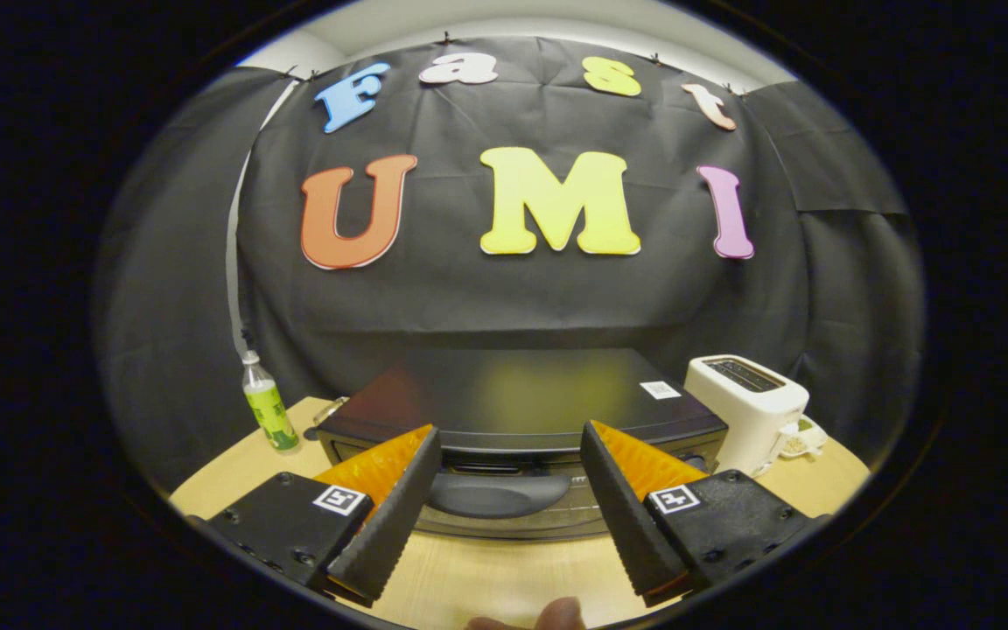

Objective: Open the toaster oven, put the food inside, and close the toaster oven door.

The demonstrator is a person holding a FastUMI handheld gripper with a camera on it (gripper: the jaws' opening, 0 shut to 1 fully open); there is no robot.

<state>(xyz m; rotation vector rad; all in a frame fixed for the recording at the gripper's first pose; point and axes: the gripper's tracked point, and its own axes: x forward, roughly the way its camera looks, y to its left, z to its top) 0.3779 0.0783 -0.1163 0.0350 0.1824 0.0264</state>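
Observation:
A black toaster oven [517,398] stands on the wooden table [504,573] just ahead of the fingers, its door closed. Its dark curved handle [495,493] runs across the top of the door and lies between the two fingers. My gripper [511,442] is open, one finger on each side of the handle, level with the oven's top front edge and touching nothing that I can see. No food is between the fingers.
A white pop-up toaster [753,407] stands right of the oven with a small white object [806,437] beside it. A clear bottle with a green label [268,407] stands left of the oven. A fingertip [556,617] of a person shows near the table's front.

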